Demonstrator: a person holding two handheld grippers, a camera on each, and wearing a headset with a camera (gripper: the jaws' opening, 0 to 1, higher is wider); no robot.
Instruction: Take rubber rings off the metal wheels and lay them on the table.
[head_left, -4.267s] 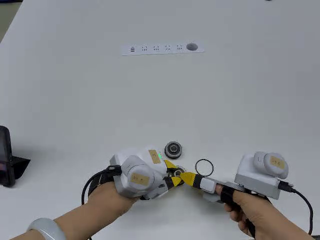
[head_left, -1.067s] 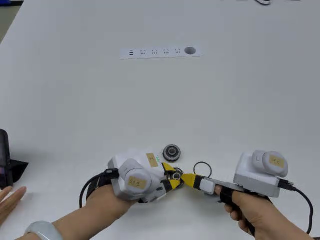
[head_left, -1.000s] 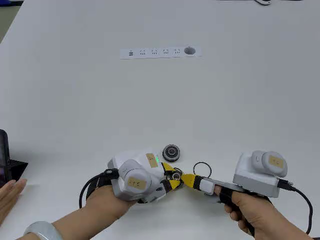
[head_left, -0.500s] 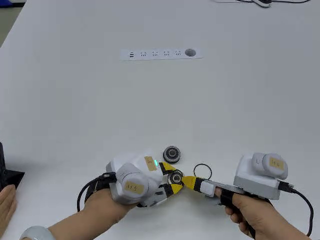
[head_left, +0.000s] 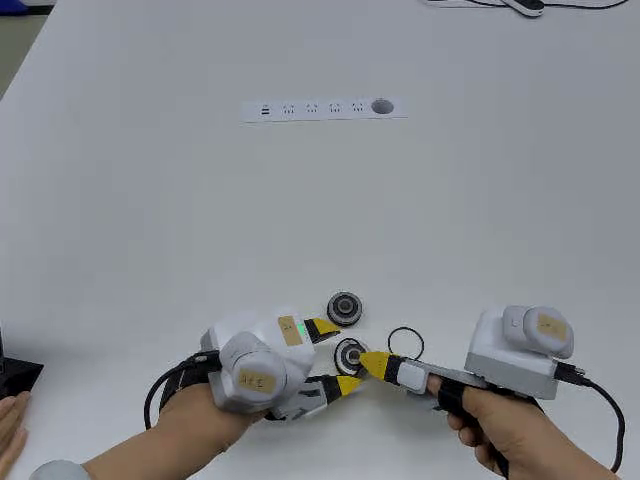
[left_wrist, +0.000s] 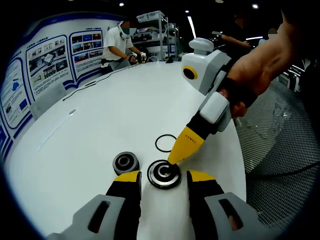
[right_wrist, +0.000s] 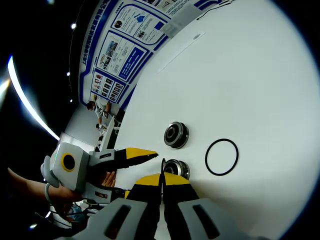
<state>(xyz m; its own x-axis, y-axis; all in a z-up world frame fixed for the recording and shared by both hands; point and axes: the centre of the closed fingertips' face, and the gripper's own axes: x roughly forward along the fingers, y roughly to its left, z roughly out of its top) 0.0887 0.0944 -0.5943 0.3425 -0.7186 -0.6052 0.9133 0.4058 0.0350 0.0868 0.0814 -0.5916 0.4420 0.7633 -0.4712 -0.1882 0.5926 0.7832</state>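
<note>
While left gripper fingers flank the wheel — spread — right gripper fingers pinch its rubber ring.

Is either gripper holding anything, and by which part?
Right gripper seems to pinch the rubber ring at the near wheel's rim; left gripper open, holding nothing.

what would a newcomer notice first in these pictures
Low in the head view two yellow-tipped grippers meet: the open left gripper flanks a small round metal wheel, and the shut right gripper pokes at its rim. A loose thin black rubber ring lies just right of it, and a second metal wheel sits behind.
</note>
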